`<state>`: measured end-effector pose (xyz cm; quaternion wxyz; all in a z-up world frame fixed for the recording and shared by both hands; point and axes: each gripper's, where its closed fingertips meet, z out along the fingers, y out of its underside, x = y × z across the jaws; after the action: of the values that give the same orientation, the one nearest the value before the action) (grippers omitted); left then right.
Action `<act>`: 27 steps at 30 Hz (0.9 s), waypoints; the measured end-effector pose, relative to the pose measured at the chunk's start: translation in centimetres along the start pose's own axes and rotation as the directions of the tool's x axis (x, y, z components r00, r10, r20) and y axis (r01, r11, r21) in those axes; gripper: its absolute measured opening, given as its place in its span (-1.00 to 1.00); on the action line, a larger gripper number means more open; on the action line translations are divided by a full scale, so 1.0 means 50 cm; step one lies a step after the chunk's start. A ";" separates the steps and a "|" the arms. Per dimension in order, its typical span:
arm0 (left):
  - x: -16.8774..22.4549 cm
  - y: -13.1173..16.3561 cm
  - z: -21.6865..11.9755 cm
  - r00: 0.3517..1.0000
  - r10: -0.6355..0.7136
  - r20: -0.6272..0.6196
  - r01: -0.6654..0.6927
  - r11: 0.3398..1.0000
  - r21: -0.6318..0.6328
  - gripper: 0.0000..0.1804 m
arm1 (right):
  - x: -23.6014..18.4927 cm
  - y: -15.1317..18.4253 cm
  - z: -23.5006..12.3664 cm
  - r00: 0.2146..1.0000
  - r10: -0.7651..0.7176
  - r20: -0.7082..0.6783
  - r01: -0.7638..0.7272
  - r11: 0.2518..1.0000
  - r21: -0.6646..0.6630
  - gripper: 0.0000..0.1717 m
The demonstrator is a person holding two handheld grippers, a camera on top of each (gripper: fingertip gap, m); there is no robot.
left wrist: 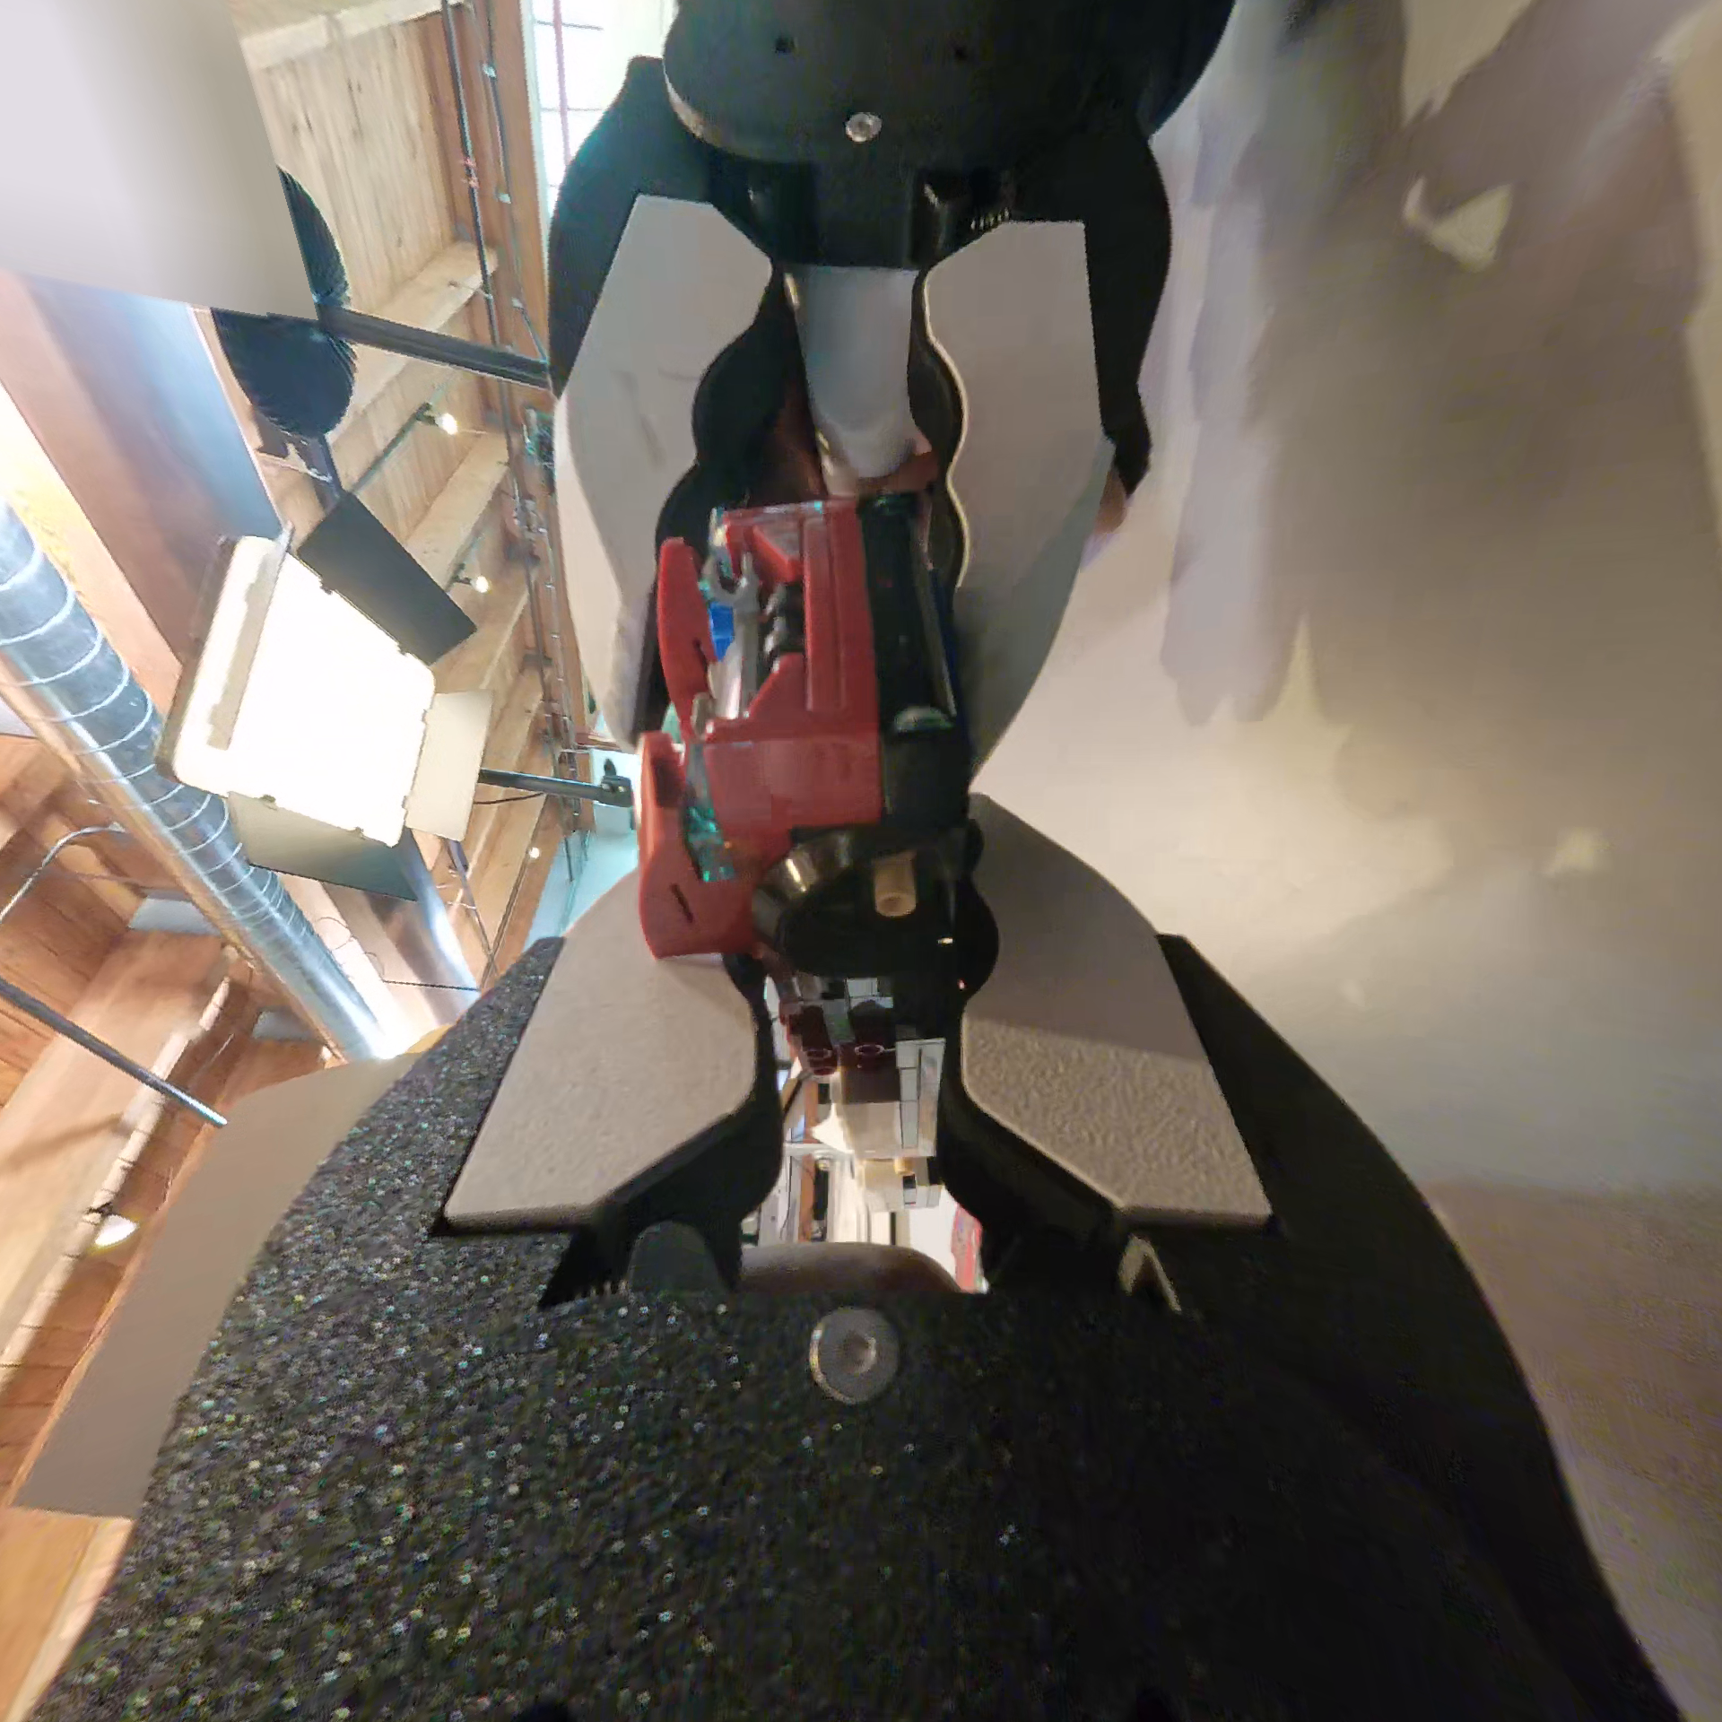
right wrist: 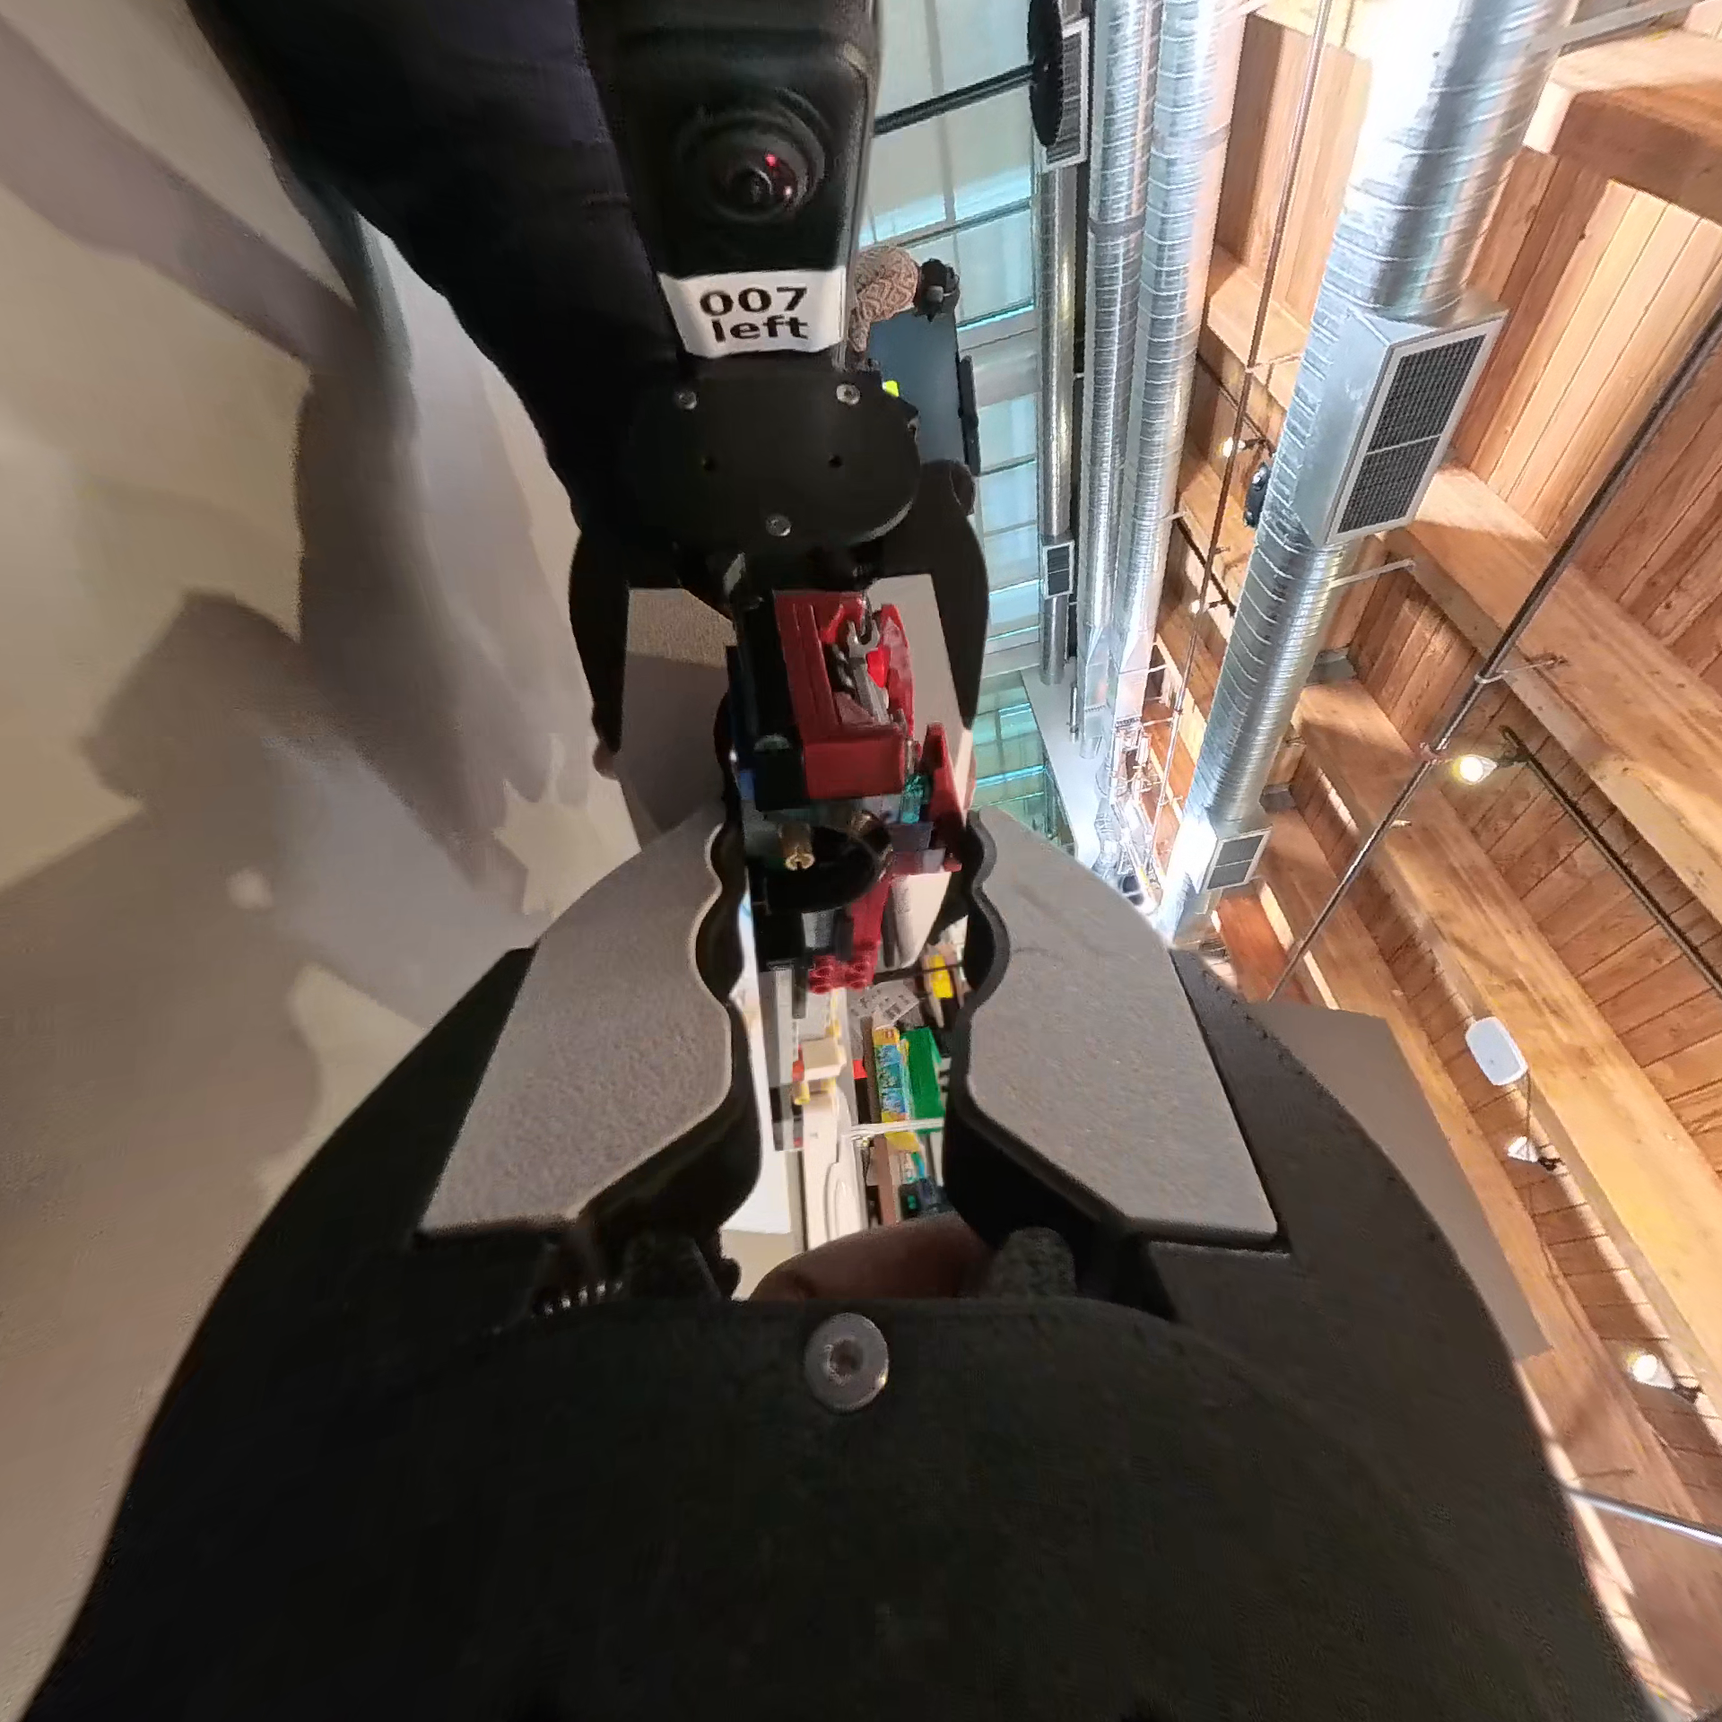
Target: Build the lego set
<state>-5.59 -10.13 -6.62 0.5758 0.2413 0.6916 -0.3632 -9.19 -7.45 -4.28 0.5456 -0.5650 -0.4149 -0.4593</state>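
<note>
A brick-built toy vehicle [left wrist: 792, 745] with a red body, black wheels and dark underside hangs in the air between my two grippers. My left gripper [left wrist: 839, 895] comes from below in the left wrist view and is shut on the wheel end of the toy. My right gripper [left wrist: 811, 652] reaches in from the top of that view and is shut on the red body. In the right wrist view my right gripper [right wrist: 853, 857] clamps the toy vehicle [right wrist: 839, 727] at its black wheel. The left gripper [right wrist: 792, 708] holds it from the far side.
A pale surface [left wrist: 1398, 652] with shadows fills one side of both views. Wooden boards [right wrist: 1537, 839], silver ducts [right wrist: 1323, 466] and a bright light panel [left wrist: 307, 690] fill the other side. Coloured boxes and bricks [right wrist: 895, 1072] show between my right fingers.
</note>
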 end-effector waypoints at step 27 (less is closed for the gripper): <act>-0.218 -0.020 0.013 0.976 -0.211 0.058 0.180 0.925 0.336 -0.61 | 0.225 -0.017 0.011 0.970 0.193 0.145 -0.198 0.980 0.014 -0.29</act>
<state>-3.52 -10.35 4.15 0.5201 0.2466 0.6144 -0.5397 -7.34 -7.23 6.87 0.5650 -0.6268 -0.4018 -0.3556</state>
